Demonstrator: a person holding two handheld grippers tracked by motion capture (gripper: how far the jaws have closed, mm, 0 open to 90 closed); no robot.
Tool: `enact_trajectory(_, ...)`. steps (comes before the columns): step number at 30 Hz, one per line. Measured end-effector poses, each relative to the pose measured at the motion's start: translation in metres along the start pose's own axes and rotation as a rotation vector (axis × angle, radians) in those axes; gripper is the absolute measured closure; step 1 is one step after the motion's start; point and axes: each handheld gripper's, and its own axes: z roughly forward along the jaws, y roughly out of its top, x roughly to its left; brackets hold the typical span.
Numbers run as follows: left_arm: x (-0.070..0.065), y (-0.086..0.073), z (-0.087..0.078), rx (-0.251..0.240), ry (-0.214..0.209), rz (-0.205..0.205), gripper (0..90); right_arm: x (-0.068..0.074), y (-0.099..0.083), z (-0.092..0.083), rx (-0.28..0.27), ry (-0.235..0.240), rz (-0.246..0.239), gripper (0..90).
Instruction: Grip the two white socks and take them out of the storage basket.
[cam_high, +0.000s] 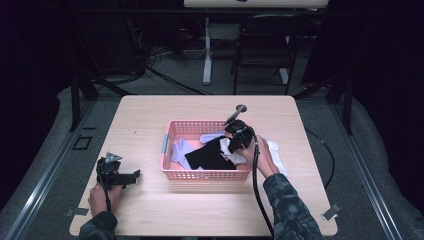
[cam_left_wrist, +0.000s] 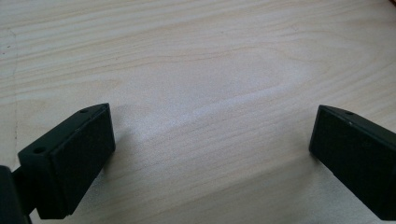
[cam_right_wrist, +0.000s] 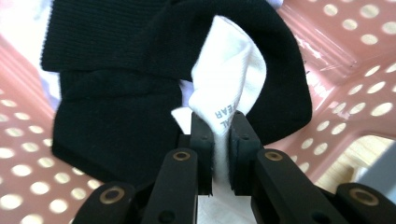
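Observation:
A pink perforated basket (cam_high: 170, 131) sits mid-table with black socks (cam_high: 212, 155) and pale socks (cam_high: 181, 151) in it. My right gripper (cam_high: 231, 144) reaches into the basket's right end. In the right gripper view its jaws are pinched on a fold of a white sock (cam_right_wrist: 231, 65) with grey lettering, and black socks (cam_right_wrist: 112, 112) lie around it over the basket floor (cam_right_wrist: 28, 154). My left gripper (cam_high: 131, 176) rests at the table's left front. Its fingers (cam_left_wrist: 70, 158) stand wide apart over bare wood, nothing between them.
A white cloth (cam_high: 276, 152) lies on the table just right of the basket, under my right hand. The light wooden table (cam_high: 150, 210) has tape marks at its front corners. A chair and a desk leg stand beyond the far edge.

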Motion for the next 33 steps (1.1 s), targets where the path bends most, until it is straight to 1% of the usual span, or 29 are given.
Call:
enact_trajectory(1, 0.000, 0.000, 0.000, 0.000, 0.000, 0.001, 0.0, 0.000, 0.000, -0.002, -0.005, -0.006, -0.008, 83.4)
enact_trajectory(2, 0.000, 0.000, 0.000, 0.001, 0.000, 0.001, 0.0, 0.000, 0.001, -0.007, 0.001, -0.016, -0.026, 83.5)
enact_trajectory(3, 0.000, 0.000, 0.000, 0.001, 0.000, 0.000, 0.0, 0.002, 0.000, -0.009, -0.016, -0.014, -0.016, 83.5)
enact_trajectory(5, 0.000, 0.000, 0.000, 0.000, 0.000, 0.001, 0.0, 0.005, 0.001, -0.016, -0.047, -0.017, -0.021, 83.6)
enact_trajectory(7, 0.000, 0.000, 0.000, 0.000, 0.000, 0.001, 0.0, 0.008, 0.002, -0.025, -0.044, -0.017, -0.037, 83.6)
enact_trajectory(8, 0.000, 0.000, 0.000, 0.001, 0.000, 0.001, 0.0, 0.009, 0.002, -0.027, -0.062, -0.024, -0.040, 83.6)
enact_trajectory(9, 0.000, 0.000, 0.000, 0.000, 0.000, 0.000, 0.0, 0.009, 0.002, -0.030, -0.077, -0.013, -0.034, 83.6)
enact_trajectory(11, 0.000, 0.000, 0.000, 0.000, 0.001, 0.000, 0.0, 0.010, 0.002, -0.035, -0.081, -0.017, -0.042, 83.6)
enact_trajectory(12, 0.000, 0.000, 0.000, 0.000, 0.001, 0.001, 0.0, 0.010, 0.002, -0.036, -0.089, -0.018, -0.039, 83.6)
enact_trajectory(13, 0.000, 0.000, 0.000, 0.000, 0.000, 0.000, 0.0, 0.009, 0.002, -0.039, -0.088, -0.017, -0.048, 83.6)
enact_trajectory(14, 0.000, 0.000, 0.000, 0.000, 0.000, 0.000, 0.0, 0.009, 0.001, -0.042, -0.099, -0.015, -0.037, 83.6)
enact_trajectory(16, 0.000, 0.000, 0.000, 0.000, 0.000, 0.001, 0.0, 0.008, 0.001, -0.048, -0.104, -0.017, -0.052, 83.6)
enact_trajectory(19, 0.000, 0.000, 0.000, 0.000, 0.000, 0.001, 0.0, 0.009, 0.000, -0.057, -0.124, -0.009, -0.050, 83.6)
enact_trajectory(20, 0.000, 0.000, 0.000, 0.000, 0.001, 0.000, 0.0, 0.010, 0.000, -0.060, -0.130, -0.011, -0.057, 83.7)
enact_trajectory(21, 0.000, 0.000, 0.000, 0.000, 0.000, 0.000, 0.0, 0.011, 0.000, -0.062, -0.147, -0.009, -0.052, 83.7)
enact_trajectory(22, 0.000, 0.000, 0.000, 0.000, 0.000, 0.000, 0.0, 0.011, 0.001, -0.065, -0.144, -0.014, -0.064, 83.7)
enact_trajectory(26, 0.000, 0.000, 0.000, 0.000, 0.000, 0.000, 0.0, 0.013, 0.002, -0.077, -0.152, -0.016, -0.078, 83.9)
enact_trajectory(27, 0.000, 0.000, 0.000, 0.000, 0.000, 0.000, 0.0, 0.014, 0.002, -0.079, -0.163, -0.019, -0.075, 83.9)
enact_trajectory(33, 0.000, 0.000, 0.000, 0.000, 0.000, 0.001, 0.0, 0.011, 0.000, -0.091, -0.170, -0.015, -0.080, 83.9)
